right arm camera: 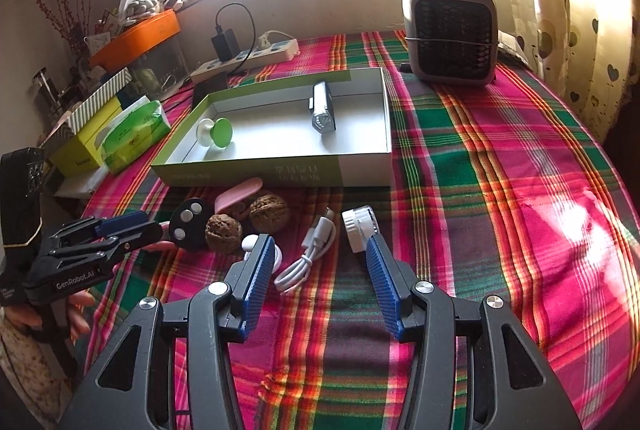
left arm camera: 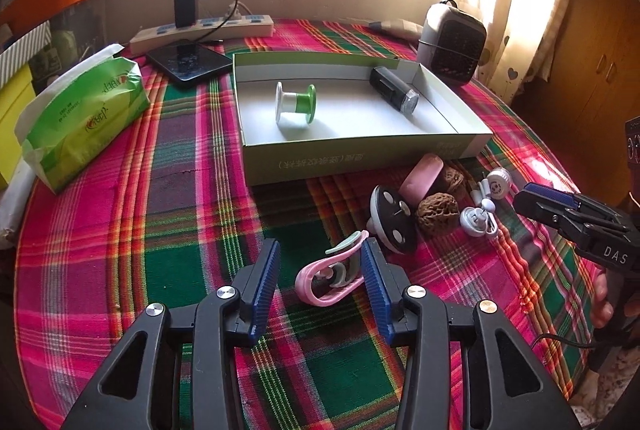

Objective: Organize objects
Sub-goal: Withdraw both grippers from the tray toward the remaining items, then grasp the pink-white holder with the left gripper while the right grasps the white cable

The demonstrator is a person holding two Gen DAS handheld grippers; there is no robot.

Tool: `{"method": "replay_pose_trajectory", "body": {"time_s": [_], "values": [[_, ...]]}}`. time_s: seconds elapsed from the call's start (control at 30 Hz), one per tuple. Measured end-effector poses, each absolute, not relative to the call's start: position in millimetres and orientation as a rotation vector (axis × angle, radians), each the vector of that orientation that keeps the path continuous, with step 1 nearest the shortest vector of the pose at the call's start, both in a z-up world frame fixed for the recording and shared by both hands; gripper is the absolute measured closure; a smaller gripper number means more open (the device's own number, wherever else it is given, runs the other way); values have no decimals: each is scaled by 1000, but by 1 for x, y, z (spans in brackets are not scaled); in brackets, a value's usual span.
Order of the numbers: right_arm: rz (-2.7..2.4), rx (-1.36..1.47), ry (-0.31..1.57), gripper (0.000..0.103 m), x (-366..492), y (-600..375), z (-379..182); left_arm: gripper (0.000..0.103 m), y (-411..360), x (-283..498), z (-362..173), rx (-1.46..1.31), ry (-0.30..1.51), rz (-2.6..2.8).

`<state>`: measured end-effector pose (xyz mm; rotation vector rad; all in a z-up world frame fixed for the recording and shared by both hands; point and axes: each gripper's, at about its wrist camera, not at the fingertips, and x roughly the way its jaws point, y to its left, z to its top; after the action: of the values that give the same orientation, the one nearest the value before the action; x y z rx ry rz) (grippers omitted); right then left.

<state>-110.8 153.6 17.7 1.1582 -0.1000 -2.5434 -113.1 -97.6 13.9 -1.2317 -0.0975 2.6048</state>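
We hold our left gripper [left arm camera: 320,262] open around a pink clip [left arm camera: 325,276] lying between its fingers, and our right gripper [right arm camera: 320,258] open with a white cable [right arm camera: 306,258] between its fingers.

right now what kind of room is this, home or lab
Most likely a home, a table by a window. A plaid tablecloth covers it, heart-print curtains hang at the right, and household bits sit about: a power strip, a tissue pack and a small fan.
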Motion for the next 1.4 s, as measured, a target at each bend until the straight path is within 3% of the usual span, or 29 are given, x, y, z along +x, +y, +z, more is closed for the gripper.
{"method": "replay_pose_trajectory", "body": {"time_s": [0.97,1.27,1.4], "values": [[-2557,1268,-38,54,-125,136,-2,63,-74,-96,8,-1256,-31,2567],[-2582,1242,128,54,-124,121,-5,63,-74,-99,7,-1251,-32,2591],[-2598,1246,132,65,-125,124,-4,63,-72,-100,7,-1251,-11,2603]]}}
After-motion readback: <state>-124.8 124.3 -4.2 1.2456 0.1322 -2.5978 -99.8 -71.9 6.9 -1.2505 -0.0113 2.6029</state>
